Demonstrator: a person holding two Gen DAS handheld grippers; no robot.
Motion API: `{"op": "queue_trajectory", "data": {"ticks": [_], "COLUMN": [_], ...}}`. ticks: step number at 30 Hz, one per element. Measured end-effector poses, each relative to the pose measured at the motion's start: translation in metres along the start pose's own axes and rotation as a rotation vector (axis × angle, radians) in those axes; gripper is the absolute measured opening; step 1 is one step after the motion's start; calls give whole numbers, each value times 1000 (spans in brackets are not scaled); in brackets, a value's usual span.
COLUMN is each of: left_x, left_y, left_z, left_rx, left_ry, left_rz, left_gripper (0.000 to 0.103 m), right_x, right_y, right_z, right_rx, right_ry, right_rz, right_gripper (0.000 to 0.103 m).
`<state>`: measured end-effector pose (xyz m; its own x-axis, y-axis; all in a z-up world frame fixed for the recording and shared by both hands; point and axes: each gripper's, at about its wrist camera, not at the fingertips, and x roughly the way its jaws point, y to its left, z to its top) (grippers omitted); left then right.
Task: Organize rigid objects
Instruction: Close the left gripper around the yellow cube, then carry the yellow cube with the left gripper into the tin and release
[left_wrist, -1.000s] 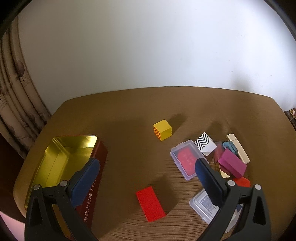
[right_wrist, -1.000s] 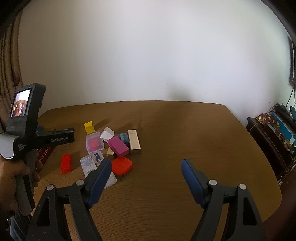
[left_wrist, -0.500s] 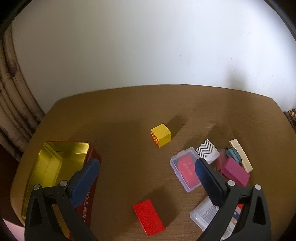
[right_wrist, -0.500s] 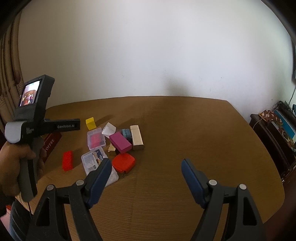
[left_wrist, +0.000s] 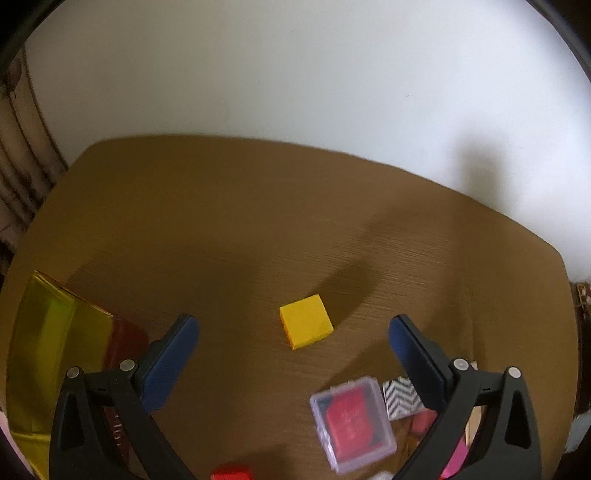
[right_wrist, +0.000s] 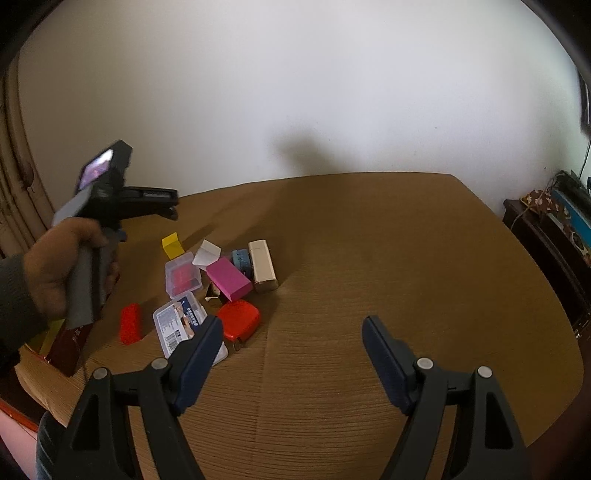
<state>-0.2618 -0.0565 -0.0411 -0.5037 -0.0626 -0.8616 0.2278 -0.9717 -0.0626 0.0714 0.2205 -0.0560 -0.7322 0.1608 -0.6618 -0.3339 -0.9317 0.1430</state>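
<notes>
My left gripper is open and empty, hovering above the brown table with the yellow cube lying between its fingers in the left wrist view. The open gold-lined tin sits at the left. A clear case with a red insert and a zigzag-patterned box lie at the lower right. My right gripper is open and empty over bare table. In the right wrist view the pile holds the yellow cube, a magenta box, a red block and a red round case.
A beige box, a blue item and a clear labelled case lie in the pile. The hand holding the left gripper is at the left. A dark cabinet stands right of the table. A white wall is behind.
My left gripper has moved forward and lower toward the yellow cube, which now sits between its fingers. The red block has slid to the bottom edge. My right gripper has barely moved.
</notes>
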Motion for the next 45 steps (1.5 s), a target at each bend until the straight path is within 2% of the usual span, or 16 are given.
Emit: {"op": "queue_trajectory", "data": {"ticks": [8,11,16,18,24,34,39,45], "left_x": [37,44,48,40,4,-78,-130,-161], "left_y": [-15,-15,-23,-29,-33,-47,-28,3], "left_z": [2,1,-1,-4,-7,-15,-25,-34], "left_rx": [0,-8,8,29,49,117,136,132], "left_ry": [70,78,111,101,23,-102,-163,-208], "left_rz": [41,36,14,14,4,63,79,99], "left_gripper": [87,75,34,27,27,27,27,27], "right_x": [4,6,5,5,0,-19,-27,-36], "right_y": [0,-2,0,1,10,27,39,58], "right_z": [0,-1,-1,-1,-2,0,-1,-4], "right_rx": [-7,0,-4,-3,-22,-50,-76,-127], "right_ry": [11,23,18,19,10,-29,-39,-58], "right_rz": [15,24,29,35,44,55,64,73], "right_gripper": [80,80,80,80,80,80,80,80]}}
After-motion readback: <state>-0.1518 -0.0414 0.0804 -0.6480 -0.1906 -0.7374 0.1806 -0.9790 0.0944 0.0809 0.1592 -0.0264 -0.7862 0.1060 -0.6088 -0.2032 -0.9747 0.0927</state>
